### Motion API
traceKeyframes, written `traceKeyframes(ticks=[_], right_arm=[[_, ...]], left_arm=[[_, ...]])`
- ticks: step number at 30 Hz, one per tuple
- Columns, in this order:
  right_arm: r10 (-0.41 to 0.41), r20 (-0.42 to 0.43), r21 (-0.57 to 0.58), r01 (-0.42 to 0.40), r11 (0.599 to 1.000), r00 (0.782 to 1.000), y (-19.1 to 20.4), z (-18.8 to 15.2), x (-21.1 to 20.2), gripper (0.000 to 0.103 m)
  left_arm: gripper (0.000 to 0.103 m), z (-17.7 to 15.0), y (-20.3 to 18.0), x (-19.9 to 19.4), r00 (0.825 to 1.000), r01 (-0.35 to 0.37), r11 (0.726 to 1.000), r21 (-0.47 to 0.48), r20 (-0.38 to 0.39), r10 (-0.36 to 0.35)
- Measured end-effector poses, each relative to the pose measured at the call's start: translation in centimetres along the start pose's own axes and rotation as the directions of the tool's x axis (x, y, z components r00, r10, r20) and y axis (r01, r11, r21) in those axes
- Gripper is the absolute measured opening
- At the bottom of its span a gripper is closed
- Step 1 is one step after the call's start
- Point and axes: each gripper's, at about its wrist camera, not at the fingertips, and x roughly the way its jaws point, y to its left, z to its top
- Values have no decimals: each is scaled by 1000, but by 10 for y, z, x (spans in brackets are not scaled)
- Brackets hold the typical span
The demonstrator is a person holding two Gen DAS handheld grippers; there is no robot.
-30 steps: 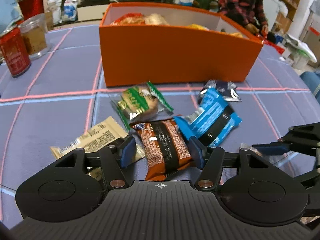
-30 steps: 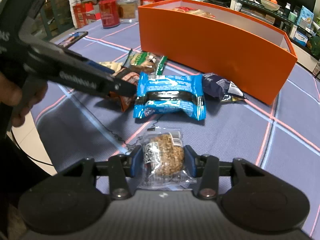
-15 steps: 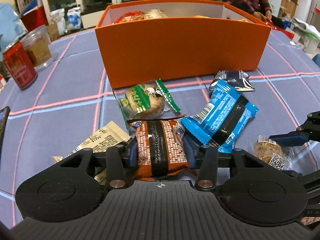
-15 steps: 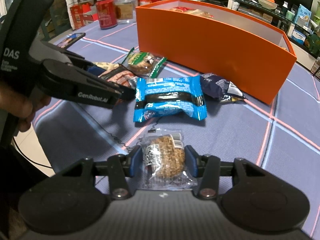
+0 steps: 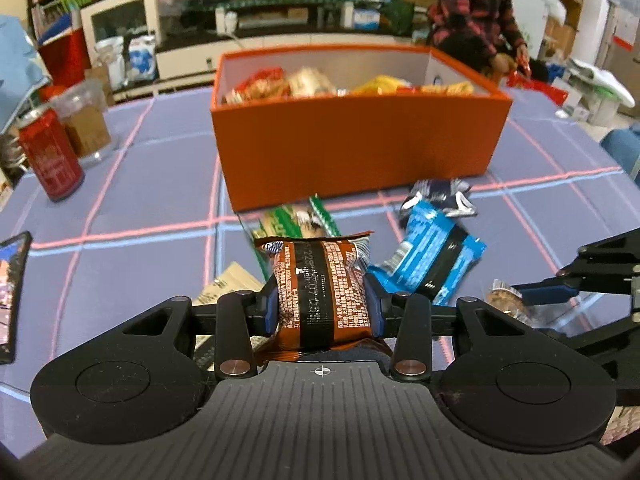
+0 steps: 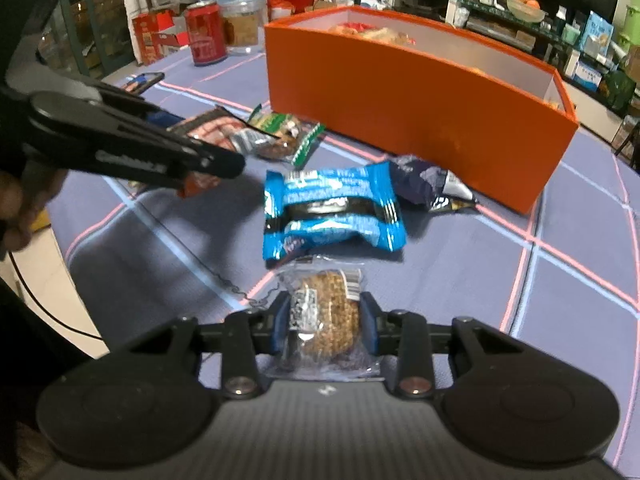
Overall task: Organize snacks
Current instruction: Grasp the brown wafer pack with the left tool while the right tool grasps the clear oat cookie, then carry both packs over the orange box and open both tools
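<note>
While snacks already filled the orange box (image 5: 352, 148) at the bench's (image 5: 132, 272) far side, left gripper (image 5: 322, 307) fingers pinched a brown packet (image 5: 320, 292), long axis pointing boxward. Right gripper (image 6: 323, 327) fingers clamped a clear-wrapped cookie (image 6: 326, 312), likewise lengthwise. Risk: slick wrappers slipping out during carry.

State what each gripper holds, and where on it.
Left gripper: brown snack packet, pinched across its long sides. Right gripper: clear-wrapped oat cookie, pinched across its sides.
</note>
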Motion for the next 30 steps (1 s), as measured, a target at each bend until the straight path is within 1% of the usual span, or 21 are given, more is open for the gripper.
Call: traceKeyframes(ticks=[3, 5, 7, 10, 13, 15, 18, 19, 20, 22, 23, 24, 25, 26, 27, 28, 29, 30], right_arm=[[-14, 44, 3, 14, 1000, 999, 2, 3, -14, 33], [-40, 76, 11, 39, 999, 996, 1, 6, -23, 33], [-68, 128, 23, 66, 998, 989, -1, 11, -34, 32], [-102, 202, 53, 93, 994, 974, -12, 27, -47, 31], [-135, 265, 130, 103, 986, 955, -35, 56, -53, 31], [-163, 297, 145, 125, 982, 941, -50, 81, -50, 31], [-206, 321, 166, 159, 973, 925, -72, 123, -36, 31], [-214, 315, 170, 167, 971, 925, -78, 137, -29, 32], [-230, 318, 171, 183, 968, 920, -83, 148, -22, 32], [-285, 298, 160, 247, 956, 911, -87, 162, -12, 37], [-304, 296, 160, 267, 950, 905, -88, 163, -13, 41], [-312, 312, 164, 273, 948, 897, -87, 160, -19, 56], [-304, 339, 170, 260, 950, 890, -84, 152, -27, 66], [-302, 351, 178, 253, 951, 887, -81, 142, -34, 66], [-310, 345, 192, 256, 947, 886, -78, 130, -38, 66], [-315, 341, 215, 252, 943, 886, -73, 113, -43, 66], [-310, 336, 239, 237, 941, 890, -70, 98, -45, 67], [-304, 318, 265, 223, 938, 898, -66, 85, -42, 67]], left_arm=[[0, 5, 6, -15, 999, 18, 1000, -22, 39, -17], [0, 10, 7, -23, 997, 22, 999, -37, 68, -19], [0, 18, 7, -32, 994, 30, 999, -35, 107, -26], [0, 36, 7, -39, 986, 44, 998, -37, 162, -37], [0, 65, 7, -35, 977, 40, 998, -43, 213, -30], [0, 89, 4, -26, 969, 38, 999, -26, 244, -31], [0, 125, -1, -1, 965, 7, 1000, -5, 262, -5], [0, 137, -3, 11, 965, -4, 1000, -2, 260, 4], [0, 148, -3, 24, 966, -11, 1000, -3, 257, 11], [0, 160, 3, 44, 974, -9, 1000, -15, 228, 12], [6, 162, 7, 46, 977, -11, 1000, -27, 213, 17], [12, 159, 13, 41, 975, -7, 999, -39, 222, 15], [36, 153, 21, 32, 966, 6, 999, -43, 258, 6], [62, 144, 28, 22, 954, 13, 999, -50, 299, 3], [67, 131, 37, 12, 943, 3, 998, -64, 332, 19], [65, 121, 45, 5, 941, -9, 997, -74, 337, 33], [62, 109, 54, -1, 943, -16, 997, -81, 330, 42], [62, 96, 64, -5, 946, -25, 995, -96, 321, 55]])
